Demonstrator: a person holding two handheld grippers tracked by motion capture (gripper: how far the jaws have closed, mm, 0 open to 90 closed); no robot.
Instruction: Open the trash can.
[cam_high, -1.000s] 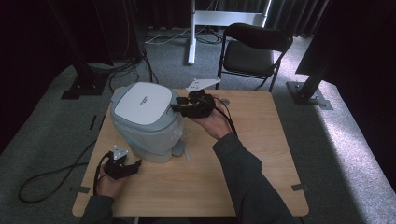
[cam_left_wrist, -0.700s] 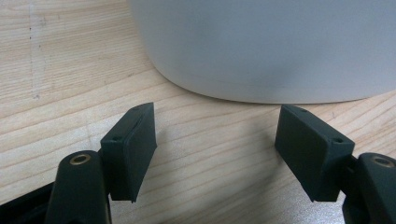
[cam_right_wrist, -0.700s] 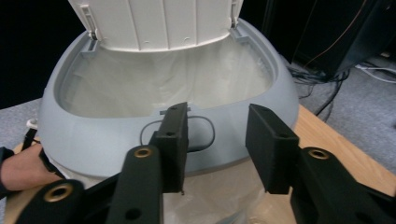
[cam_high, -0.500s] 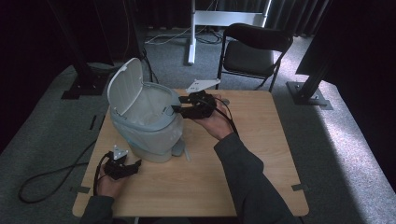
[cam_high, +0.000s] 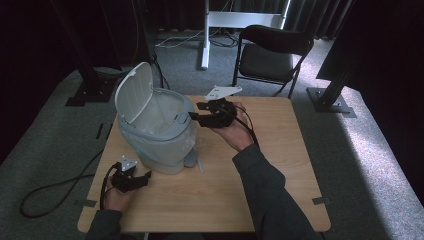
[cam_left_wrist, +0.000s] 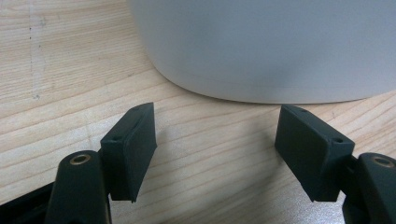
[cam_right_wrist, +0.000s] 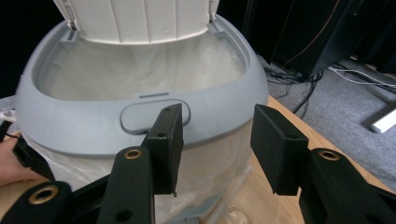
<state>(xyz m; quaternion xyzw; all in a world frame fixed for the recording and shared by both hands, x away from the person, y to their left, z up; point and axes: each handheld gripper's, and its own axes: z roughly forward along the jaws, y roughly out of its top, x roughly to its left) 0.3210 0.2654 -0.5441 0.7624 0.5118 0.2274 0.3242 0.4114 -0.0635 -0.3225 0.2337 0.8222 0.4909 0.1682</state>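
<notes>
A small grey bin (cam_high: 159, 135) with a clear plastic liner stands on the left part of the wooden table (cam_high: 280, 170). Its white lid (cam_high: 133, 92) is swung up and back, and the liner (cam_right_wrist: 140, 70) shows inside. My right gripper (cam_high: 192, 119) is open at the bin's rim, its jaws right in front of the oval push button (cam_right_wrist: 140, 114). My left gripper (cam_high: 145, 177) rests open on the table by the bin's base (cam_left_wrist: 261, 51), with nothing between its jaws.
A black folding chair (cam_high: 272, 55) stands behind the table, with a white stand (cam_high: 207, 30) and cables on the floor. A black cable (cam_high: 55, 187) trails off the table's left edge. The table's right half is bare wood.
The bin's lid was down a second ago and has sprung up and back. The right gripper stays at the button on the rim. The left gripper has not moved.
</notes>
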